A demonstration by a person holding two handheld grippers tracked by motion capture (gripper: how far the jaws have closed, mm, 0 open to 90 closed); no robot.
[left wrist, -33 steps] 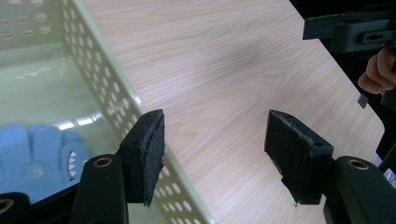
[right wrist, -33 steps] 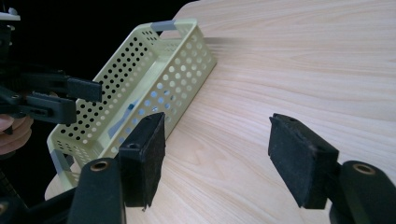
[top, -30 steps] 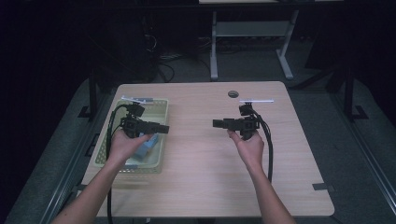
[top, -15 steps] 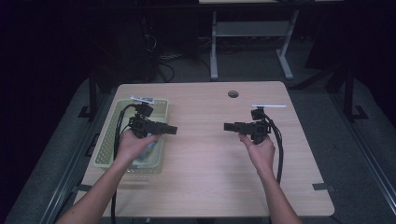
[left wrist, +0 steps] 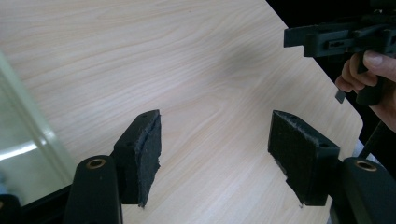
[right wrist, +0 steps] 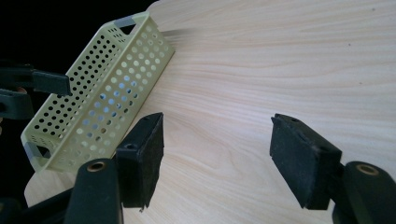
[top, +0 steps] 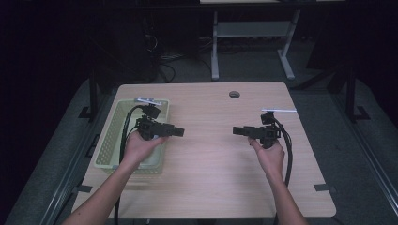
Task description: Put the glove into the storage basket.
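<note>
the left tongs (top: 177,131) hover spread and empty at the right rim of the pale green perforated basket (top: 109,140), which sits at nine o'clock on the wooden tabletop (top: 211,173). the right tongs (top: 238,130), also spread and empty, hang at three o'clock, pointing toward the left tongs and well apart from them.

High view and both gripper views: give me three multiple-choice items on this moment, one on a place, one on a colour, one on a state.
1. Where does the basket sit on the table?
A. Along its left edge
B. At its middle
C. Along its right edge

2. What colour is the basket?
A. Red
B. Pale yellow-green
C. Black

3. How do the fingers of the left gripper stand?
A. Shut on a bottle
B. Shut on nothing
C. Apart, with nothing between them

Answers:
1. A: the high view shows it by the table's left edge.
2. B: its perforated wall shows pale yellow-green in the right gripper view.
3. C: the left gripper view shows bare tabletop between the pads.
</note>
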